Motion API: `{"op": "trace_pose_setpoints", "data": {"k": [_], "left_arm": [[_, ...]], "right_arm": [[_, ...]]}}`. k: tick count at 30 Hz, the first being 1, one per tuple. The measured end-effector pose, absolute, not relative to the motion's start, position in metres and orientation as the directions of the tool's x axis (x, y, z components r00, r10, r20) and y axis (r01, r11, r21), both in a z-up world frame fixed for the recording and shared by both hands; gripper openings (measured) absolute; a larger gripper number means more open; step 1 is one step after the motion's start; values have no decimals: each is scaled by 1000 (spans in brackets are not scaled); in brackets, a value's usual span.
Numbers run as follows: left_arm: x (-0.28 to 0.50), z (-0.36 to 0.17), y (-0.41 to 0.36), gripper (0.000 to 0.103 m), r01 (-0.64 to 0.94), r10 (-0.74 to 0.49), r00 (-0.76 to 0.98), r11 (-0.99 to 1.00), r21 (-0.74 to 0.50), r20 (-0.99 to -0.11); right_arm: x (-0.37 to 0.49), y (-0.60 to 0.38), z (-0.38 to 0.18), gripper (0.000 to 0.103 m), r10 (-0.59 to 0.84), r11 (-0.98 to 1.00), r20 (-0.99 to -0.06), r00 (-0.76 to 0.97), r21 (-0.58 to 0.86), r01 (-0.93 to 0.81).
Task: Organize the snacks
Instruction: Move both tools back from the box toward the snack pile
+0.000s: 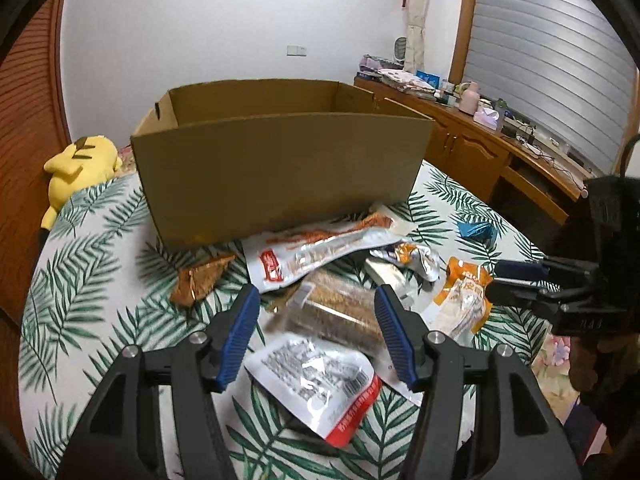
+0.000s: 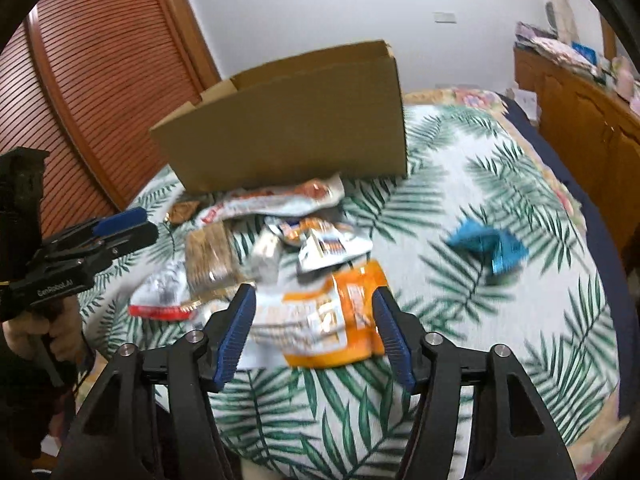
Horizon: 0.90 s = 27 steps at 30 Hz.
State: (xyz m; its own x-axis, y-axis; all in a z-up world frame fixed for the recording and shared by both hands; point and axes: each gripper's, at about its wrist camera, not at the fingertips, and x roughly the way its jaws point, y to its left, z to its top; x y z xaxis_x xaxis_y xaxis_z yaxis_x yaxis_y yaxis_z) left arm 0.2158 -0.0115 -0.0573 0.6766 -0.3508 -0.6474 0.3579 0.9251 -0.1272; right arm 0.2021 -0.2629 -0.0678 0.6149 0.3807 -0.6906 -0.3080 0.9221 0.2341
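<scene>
An open cardboard box (image 1: 280, 168) stands on the leaf-print bed (image 1: 92, 248); it also shows in the right wrist view (image 2: 288, 132). Snack packets lie in a heap in front of it. My left gripper (image 1: 316, 300) is open above a brown biscuit pack (image 1: 340, 312) and a silver-red packet (image 1: 320, 380). A long silver-orange packet (image 1: 320, 248) lies by the box. My right gripper (image 2: 314, 300) is open over an orange-white packet (image 2: 332, 320). A blue packet (image 2: 488, 246) lies apart to the right. The right gripper also appears in the left wrist view (image 1: 508, 280), and the left gripper in the right wrist view (image 2: 136, 224).
A yellow plush toy (image 1: 80, 168) lies at the bed's left by a wooden slatted door (image 2: 88, 80). A wooden cabinet (image 1: 480, 148) with clutter runs along the right wall. The bed's right part beyond the blue packet shows only the leaf cover (image 2: 540, 320).
</scene>
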Motion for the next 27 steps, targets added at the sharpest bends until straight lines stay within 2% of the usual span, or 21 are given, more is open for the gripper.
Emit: {"op": "trace_pose_setpoints", "data": {"k": [8,11,18,27], "left_arm": [[206,-68,-9,60,322,-341,673,934,-155,-656],[201,-68,-8,60,317,-343,678,934,-162,-650],[194,-69,-6,60,314,-345,680,934,-169,-647],[189,-71,-6,60,312,-354,676,932,-184,-646]], "right_arm": [[198,-250,-78,75,250,968,-684,686,160,-193],[202,-242,-81,77,239,971,-684,689,162,-176],[202,-226,-88,79,124,989,-702,701,27,-148],[191,-237,-88,87,82,987,-713,696,-39,-157]]}}
